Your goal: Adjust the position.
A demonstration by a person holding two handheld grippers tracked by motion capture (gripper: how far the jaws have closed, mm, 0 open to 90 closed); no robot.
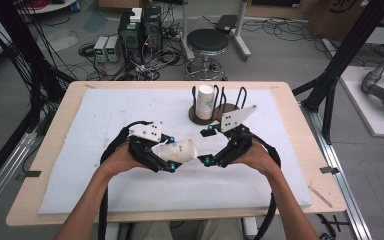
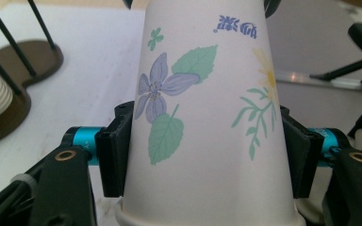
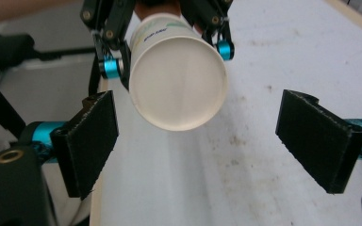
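A paper cup [image 1: 181,150] printed with flowers and leaves lies sideways above the white mat, its base turned toward my right gripper. My left gripper [image 1: 172,153] is shut on it; in the left gripper view both pads press the sides of the cup [image 2: 207,117] near its rim. My right gripper [image 1: 208,146] stands open just to the right of the cup's base. In the right gripper view the cup's round white base [image 3: 179,80] faces the camera, just beyond my open right gripper [image 3: 202,141] and untouched by either pad.
A brown wire cup rack [image 1: 226,109] holding a stack of paper cups [image 1: 205,102] stands at the back of the white mat [image 1: 105,120]. Its base [image 2: 28,59] shows at the left of the left gripper view. The wooden table edge [image 1: 300,125] runs along the right.
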